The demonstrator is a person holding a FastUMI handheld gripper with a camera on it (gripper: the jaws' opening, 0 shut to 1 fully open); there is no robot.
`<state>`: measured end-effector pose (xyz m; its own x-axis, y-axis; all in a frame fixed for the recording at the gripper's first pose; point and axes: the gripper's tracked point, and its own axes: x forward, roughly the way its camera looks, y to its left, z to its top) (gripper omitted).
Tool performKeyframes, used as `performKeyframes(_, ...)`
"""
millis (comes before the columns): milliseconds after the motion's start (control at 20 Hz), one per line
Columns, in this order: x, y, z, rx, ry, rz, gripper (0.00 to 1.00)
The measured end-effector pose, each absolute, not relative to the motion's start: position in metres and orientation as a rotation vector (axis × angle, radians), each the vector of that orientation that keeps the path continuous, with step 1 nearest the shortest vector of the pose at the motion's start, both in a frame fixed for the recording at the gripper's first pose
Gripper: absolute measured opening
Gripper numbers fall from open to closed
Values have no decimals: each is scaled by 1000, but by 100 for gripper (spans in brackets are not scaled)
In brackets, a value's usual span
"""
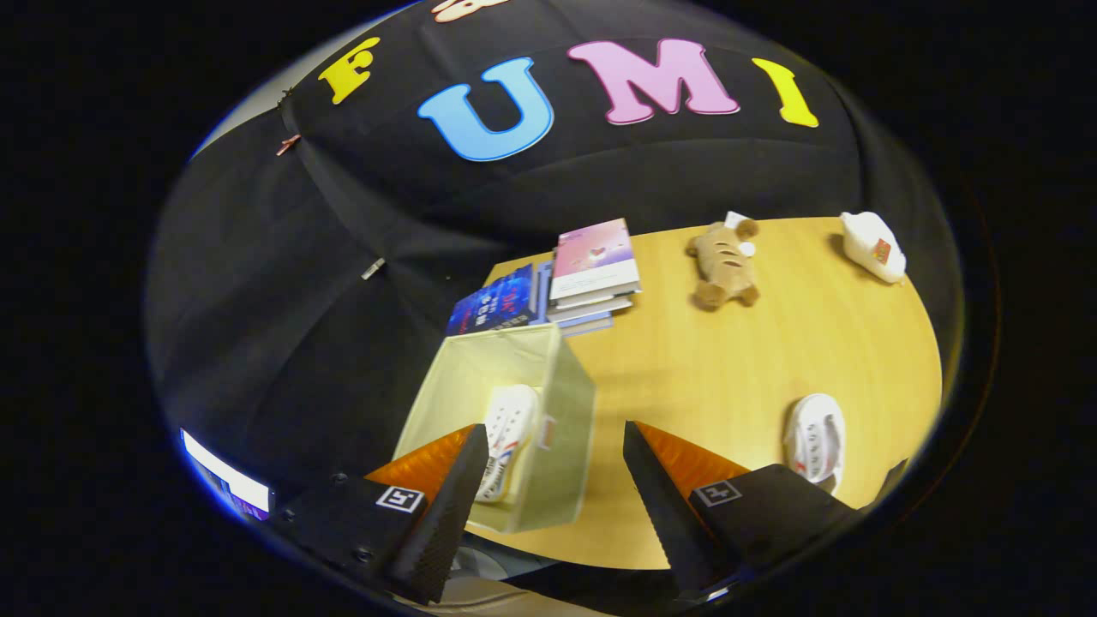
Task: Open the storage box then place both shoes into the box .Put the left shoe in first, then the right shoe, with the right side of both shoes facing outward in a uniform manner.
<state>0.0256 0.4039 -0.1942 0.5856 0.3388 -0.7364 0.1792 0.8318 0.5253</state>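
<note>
Hovering above the near edge of the storage box point(548, 428), the gripper point(557, 480) has its jaws apart and empty, tilted down toward the surface point(728, 377). One white shoe point(507, 428) already lies inside the box, presumably the left. A second white shoe point(816, 437) rests on the surface right of the box, awaiting pickup. Stacked books point(591, 274) and a plush bear point(722, 266) lie beyond the box.

Cream box point(548, 446), white shoes point(816, 439), brown plush point(722, 264).
</note>
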Motion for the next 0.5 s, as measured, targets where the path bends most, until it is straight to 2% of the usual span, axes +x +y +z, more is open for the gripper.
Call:
performKeyframes(300, -80, 258, -268, 326, 1086, -117, 98)
performKeyframes(500, -138, 205, -329, 203, 1213, -167, 96)
